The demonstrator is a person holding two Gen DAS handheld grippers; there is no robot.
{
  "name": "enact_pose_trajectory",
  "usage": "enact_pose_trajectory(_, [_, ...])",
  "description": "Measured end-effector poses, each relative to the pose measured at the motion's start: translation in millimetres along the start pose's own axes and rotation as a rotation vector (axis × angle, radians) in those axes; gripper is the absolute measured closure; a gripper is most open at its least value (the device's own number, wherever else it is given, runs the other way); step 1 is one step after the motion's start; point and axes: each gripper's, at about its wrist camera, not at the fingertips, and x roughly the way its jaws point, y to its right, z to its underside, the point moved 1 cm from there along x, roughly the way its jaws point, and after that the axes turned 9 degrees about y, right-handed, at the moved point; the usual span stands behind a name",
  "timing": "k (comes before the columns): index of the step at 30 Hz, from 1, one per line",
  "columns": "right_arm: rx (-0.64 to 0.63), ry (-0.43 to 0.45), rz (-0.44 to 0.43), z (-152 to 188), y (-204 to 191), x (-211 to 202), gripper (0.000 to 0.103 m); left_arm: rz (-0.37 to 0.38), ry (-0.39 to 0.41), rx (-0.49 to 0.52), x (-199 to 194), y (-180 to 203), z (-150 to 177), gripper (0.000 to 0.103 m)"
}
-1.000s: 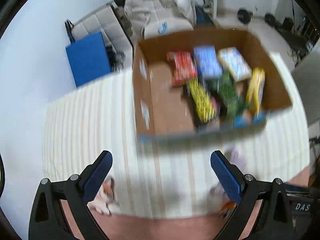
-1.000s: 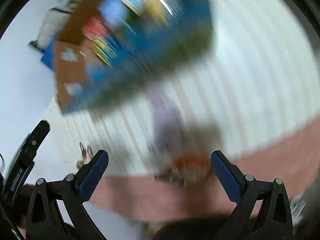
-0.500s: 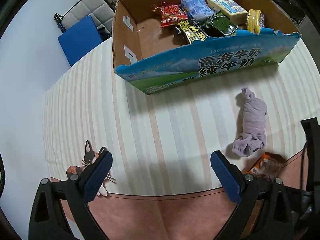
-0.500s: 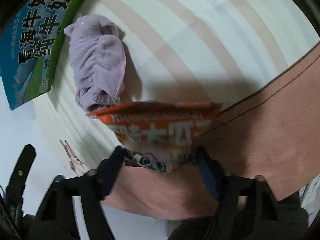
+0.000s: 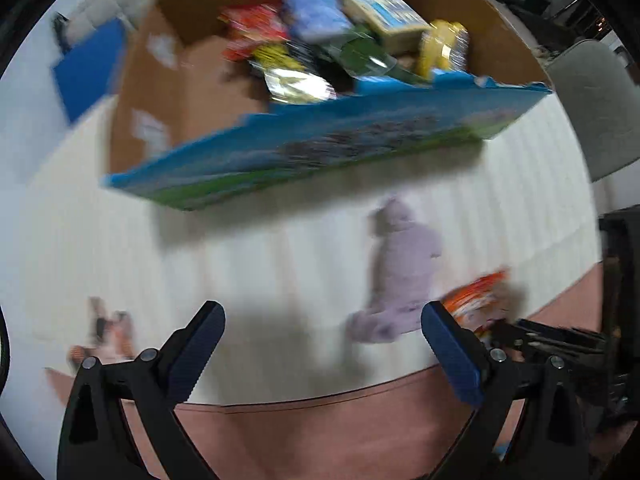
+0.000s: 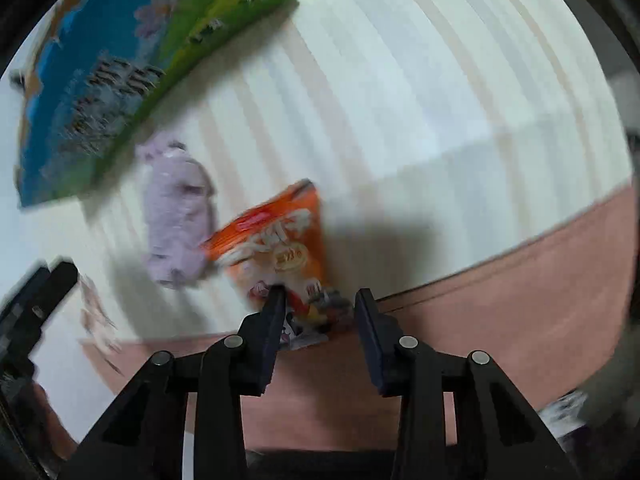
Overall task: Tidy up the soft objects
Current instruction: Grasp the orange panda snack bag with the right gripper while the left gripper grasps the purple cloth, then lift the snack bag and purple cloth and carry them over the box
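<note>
An orange snack packet (image 6: 280, 248) is held at its near end between the jaws of my right gripper (image 6: 320, 308), lifted above the striped tablecloth; it also shows in the left wrist view (image 5: 476, 296). A rolled lilac cloth (image 6: 176, 208) lies on the cloth just left of it, and shows in the left wrist view (image 5: 400, 276). My left gripper (image 5: 324, 344) is open and empty, hovering near the table's front edge, left of the lilac cloth. The cardboard box (image 5: 312, 152) holds several snack packets.
The box (image 6: 120, 60) with blue and green print stands at the back of the table. A cat picture (image 5: 108, 332) is printed on the tablecloth at the front left. A grey chair (image 5: 592, 104) stands to the right.
My right gripper has narrowed on the orange packet and raised it off the table. The left gripper has shifted towards the lilac cloth; both views are blurred by motion.
</note>
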Motion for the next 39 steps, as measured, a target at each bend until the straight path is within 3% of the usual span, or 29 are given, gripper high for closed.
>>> enact_pose_trajectory(3, [-0.061,-0.001,0.071,-15.9,3.9,2.4,0.063,0.08,-0.065,-0.016,27.5,17.8,-10.7,0.002])
enact_pose_trajectory(5, [-0.048,-0.019,0.036,-20.5,6.0,3.8,0.062,0.101,-0.105,-0.004,45.6,28.1,-13.7,0.002])
enact_pose_trajectory(7, [-0.056,-0.032,0.036,-23.3,5.6,2.7,0.06,0.086,-0.143,0.015,63.5,36.2,-16.7,0.002])
enact_pose_trajectory(10, [-0.065,-0.003,0.01,-26.4,4.1,-7.1,0.049,0.067,-0.171,0.036,81.4,43.2,-19.0,0.007])
enact_pose_trajectory(15, [-0.158,0.022,-0.07,-34.2,2.2,-27.5,0.036,0.019,-0.171,0.091,86.3,43.6,-10.2,0.055])
enact_pose_trajectory(17, [-0.239,0.03,-0.051,-34.1,-10.6,-29.4,0.036,-0.001,-0.175,0.09,83.2,35.8,1.3,0.061])
enact_pose_trajectory(25, [-0.526,0.002,0.042,-18.2,-59.2,-4.7,0.036,-0.021,-0.223,-0.064,72.6,-12.8,69.7,0.061])
enact_pose_trajectory(28, [-0.457,-0.024,0.083,-17.8,-66.0,10.4,0.041,-0.017,-0.217,-0.119,70.1,-19.7,76.6,0.061])
enact_pose_trajectory(30, [-0.324,-0.071,0.018,-21.0,-63.1,16.8,0.053,-0.019,-0.214,-0.139,68.1,-23.2,78.5,0.061])
enact_pose_trajectory(32, [-0.225,-0.09,-0.022,-23.6,-60.2,17.8,0.053,-0.027,-0.21,-0.136,66.3,-25.4,75.5,0.061])
enact_pose_trajectory(34, [-0.185,-0.072,-0.051,-27.0,-55.8,12.2,0.051,-0.029,-0.21,-0.127,66.2,-23.0,73.3,0.057])
enact_pose_trajectory(35, [-0.187,-0.061,-0.052,-28.1,-53.6,8.0,0.045,-0.028,-0.212,-0.123,67.9,-19.3,63.9,0.054])
enact_pose_trajectory(36, [-0.202,-0.04,-0.052,-29.0,-52.3,2.8,0.038,-0.026,-0.211,-0.123,69.0,-16.1,60.9,0.051])
enact_pose_trajectory(39, [-0.317,0.019,0.003,-29.4,-67.5,-12.8,0.034,-0.033,-0.207,-0.119,68.6,-2.0,54.0,0.043])
